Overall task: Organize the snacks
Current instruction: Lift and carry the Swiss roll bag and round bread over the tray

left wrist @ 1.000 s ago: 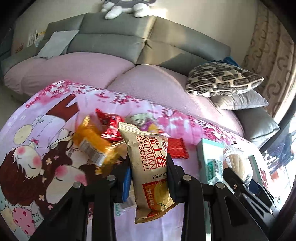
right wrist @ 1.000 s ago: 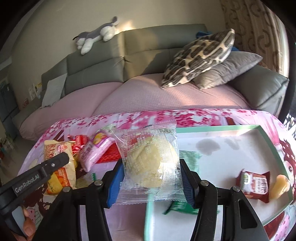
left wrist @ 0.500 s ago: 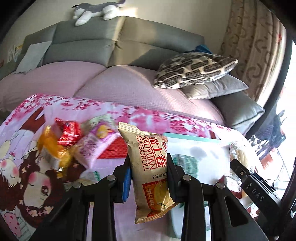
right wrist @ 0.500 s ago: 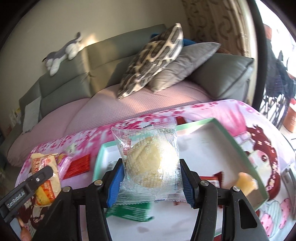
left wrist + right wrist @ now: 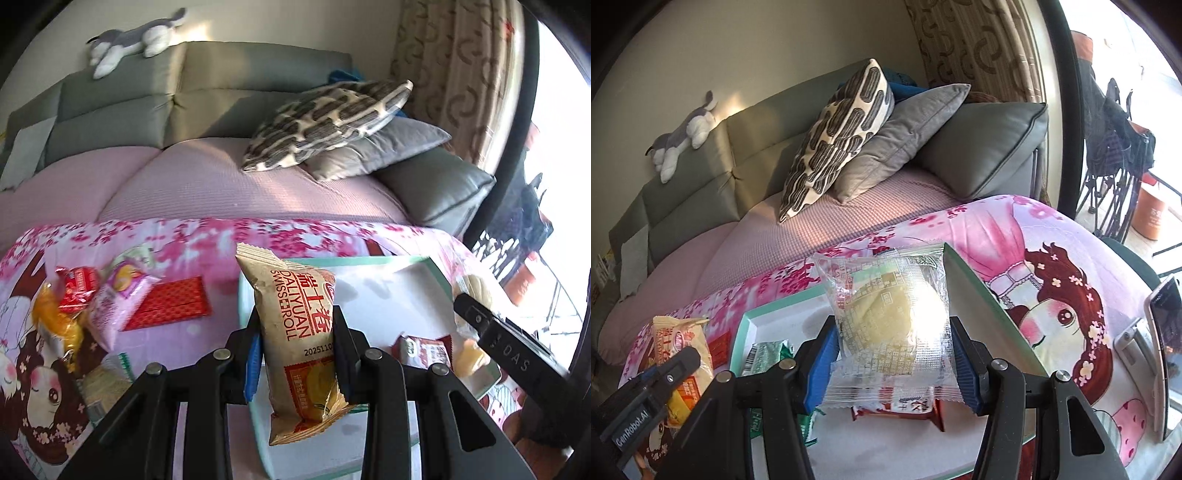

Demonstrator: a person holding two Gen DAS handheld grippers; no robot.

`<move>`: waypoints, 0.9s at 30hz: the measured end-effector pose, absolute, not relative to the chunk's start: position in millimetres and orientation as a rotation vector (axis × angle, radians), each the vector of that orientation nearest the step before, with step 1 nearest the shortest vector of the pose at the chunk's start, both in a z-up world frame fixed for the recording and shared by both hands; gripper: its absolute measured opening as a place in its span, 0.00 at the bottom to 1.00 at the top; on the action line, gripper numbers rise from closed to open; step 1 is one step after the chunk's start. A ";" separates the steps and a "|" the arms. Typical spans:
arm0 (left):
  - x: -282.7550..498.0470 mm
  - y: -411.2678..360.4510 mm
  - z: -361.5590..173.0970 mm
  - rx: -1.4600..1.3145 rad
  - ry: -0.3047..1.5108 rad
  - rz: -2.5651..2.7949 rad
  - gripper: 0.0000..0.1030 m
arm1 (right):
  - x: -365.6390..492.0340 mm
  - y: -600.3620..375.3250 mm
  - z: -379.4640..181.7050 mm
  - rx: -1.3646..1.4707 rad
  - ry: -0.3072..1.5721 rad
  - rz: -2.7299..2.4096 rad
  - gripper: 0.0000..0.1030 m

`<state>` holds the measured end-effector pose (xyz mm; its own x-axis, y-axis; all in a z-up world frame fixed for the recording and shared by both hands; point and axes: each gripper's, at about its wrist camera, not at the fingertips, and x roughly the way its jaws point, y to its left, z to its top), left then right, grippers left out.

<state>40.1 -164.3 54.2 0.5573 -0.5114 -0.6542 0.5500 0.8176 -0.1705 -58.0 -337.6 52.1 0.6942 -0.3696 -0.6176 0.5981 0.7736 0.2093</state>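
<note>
My left gripper (image 5: 297, 343) is shut on a tan Swiss roll packet (image 5: 301, 339), held upright over the left part of the white tray with a mint rim (image 5: 388, 260). My right gripper (image 5: 892, 354) is shut on a clear-wrapped pale yellow bun (image 5: 890, 314), hanging above the same tray (image 5: 967, 273). In the tray lie a green packet (image 5: 764, 356), a red-brown packet (image 5: 424, 349) and a yellow piece (image 5: 469, 352). The right gripper's arm (image 5: 509, 350) shows at the right of the left wrist view, and the left gripper with its Swiss roll (image 5: 683, 347) at the lower left of the right wrist view.
Loose snacks lie on the pink cartoon cloth (image 5: 184, 236) left of the tray: a flat red packet (image 5: 170, 302), a pink packet (image 5: 118, 299), a red packet (image 5: 77, 288), a yellow packet (image 5: 55, 325). A phone on a stand (image 5: 1160, 332) sits right of the tray. Behind is a sofa (image 5: 203, 173) with cushions.
Both grippers have swung to the right with their packets, from over the snack pile to above the tray. Neither grip has changed.
</note>
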 end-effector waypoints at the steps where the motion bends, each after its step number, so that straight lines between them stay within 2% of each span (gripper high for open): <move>1: 37.7 -169.6 53.7 0.070 0.754 -0.637 0.33 | -59.1 -340.1 51.6 0.427 0.583 -0.560 0.58; 12: 42.4 -207.8 51.9 0.117 0.750 -0.670 0.34 | -48.7 -346.7 36.3 0.437 0.607 -0.543 0.58; 27: 82.0 -245.7 19.7 0.104 0.889 -0.676 0.34 | -25.7 -362.1 14.3 0.411 0.696 -0.587 0.58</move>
<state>82.0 -245.7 19.7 0.4394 -0.5011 -0.7456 0.5843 0.7899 -0.1865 -25.7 -362.1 14.3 0.6191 -0.3626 -0.6966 0.6254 0.7641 0.1582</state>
